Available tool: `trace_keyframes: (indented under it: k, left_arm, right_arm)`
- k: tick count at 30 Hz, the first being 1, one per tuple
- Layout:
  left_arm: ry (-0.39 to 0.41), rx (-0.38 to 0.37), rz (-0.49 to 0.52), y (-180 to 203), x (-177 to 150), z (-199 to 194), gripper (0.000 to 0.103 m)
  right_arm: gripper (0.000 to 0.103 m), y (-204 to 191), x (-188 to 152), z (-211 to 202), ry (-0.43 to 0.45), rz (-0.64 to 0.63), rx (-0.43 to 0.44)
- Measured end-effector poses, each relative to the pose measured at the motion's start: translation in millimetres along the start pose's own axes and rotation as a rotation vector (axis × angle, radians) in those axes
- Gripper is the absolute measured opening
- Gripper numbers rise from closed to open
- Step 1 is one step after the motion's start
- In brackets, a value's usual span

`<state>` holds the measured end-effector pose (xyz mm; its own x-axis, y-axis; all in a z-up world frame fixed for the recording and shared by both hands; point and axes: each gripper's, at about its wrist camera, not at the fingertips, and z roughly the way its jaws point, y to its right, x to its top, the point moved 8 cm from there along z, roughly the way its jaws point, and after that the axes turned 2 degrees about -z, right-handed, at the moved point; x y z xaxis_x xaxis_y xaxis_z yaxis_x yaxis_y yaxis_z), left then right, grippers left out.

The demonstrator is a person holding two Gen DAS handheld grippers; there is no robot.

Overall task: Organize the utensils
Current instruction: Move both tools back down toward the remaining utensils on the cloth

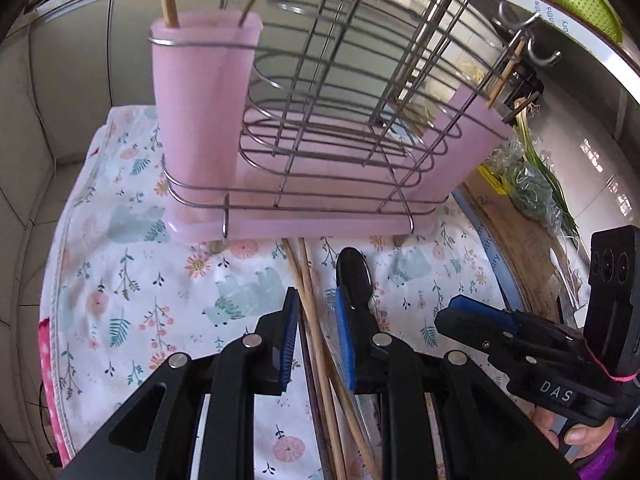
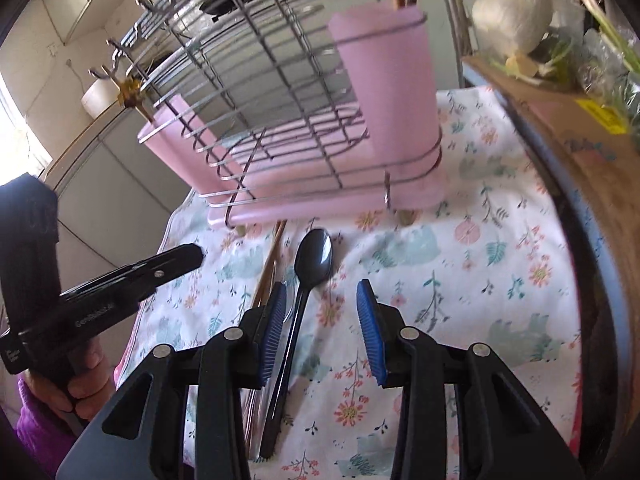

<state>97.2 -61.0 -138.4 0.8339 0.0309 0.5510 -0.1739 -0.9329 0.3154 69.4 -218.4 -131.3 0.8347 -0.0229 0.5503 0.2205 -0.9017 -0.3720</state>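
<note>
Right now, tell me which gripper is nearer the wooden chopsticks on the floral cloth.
Left. The left gripper straddles the wooden chopsticks; the right gripper sits beside them, around the black spoon.

wire rack (image 1: 320,128) blocks ahead; floral cloth (image 2: 460,280) seems open rightward.

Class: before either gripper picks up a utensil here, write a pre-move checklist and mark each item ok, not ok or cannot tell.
1. Left gripper open: ok.
2. Chopsticks between its fingers: ok.
3. Right gripper open: ok.
4. Black spoon centred between right fingers: not ok, its handle runs close by the left pad.
5. Tall pink cup has room: cannot tell, already holds sticks.
6. Rack steady on cloth: cannot tell.
</note>
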Motion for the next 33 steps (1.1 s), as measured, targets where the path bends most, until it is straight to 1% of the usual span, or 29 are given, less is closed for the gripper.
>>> trace_keyframes:
  k: [1,3,7,9,11,12,14,18,22,24,33]
  left_arm:
    - [-0.019,-0.002,-0.004,0,-1,7,0.017]
    - [-0.056,0.003,-0.012,0,-1,21,0.017]
    - [-0.115,0.035,-0.02,-3,-1,48,0.017]
    - [-0.126,0.052,-0.016,-2,-1,58,0.017]
    - [-0.125,0.054,-0.006,0,-1,63,0.014]
    - [-0.122,0.06,-0.002,0,0,64,0.008]
    - [-0.114,0.06,0.004,1,0,66,0.006]
    - [-0.095,0.053,-0.019,-4,-1,59,0.006]
    - [-0.085,0.022,-0.074,-14,-1,44,0.005]
    - [-0.081,0.02,-0.093,-21,-2,37,0.005]
    - [-0.075,0.066,-0.152,-62,-13,11,0.005]
  right_arm:
    - [0.026,0,-2,3,-0.016,0.005,0.013]
    - [0.022,0,-5,9,-0.037,0.014,0.031]
    - [0.021,3,-9,18,-0.07,0.04,0.066]
    - [0.021,5,-11,21,-0.083,0.054,0.079]
    - [0.021,7,-13,25,-0.097,0.066,0.089]
    - [0.021,7,-13,27,-0.101,0.071,0.092]
    - [0.021,8,-14,31,-0.111,0.077,0.098]
    - [0.021,6,-16,40,-0.132,0.086,0.108]
    - [0.021,3,-17,48,-0.153,0.094,0.119]
    - [0.021,1,-17,53,-0.162,0.097,0.121]
    - [0.021,-5,-12,83,-0.212,0.147,0.155]
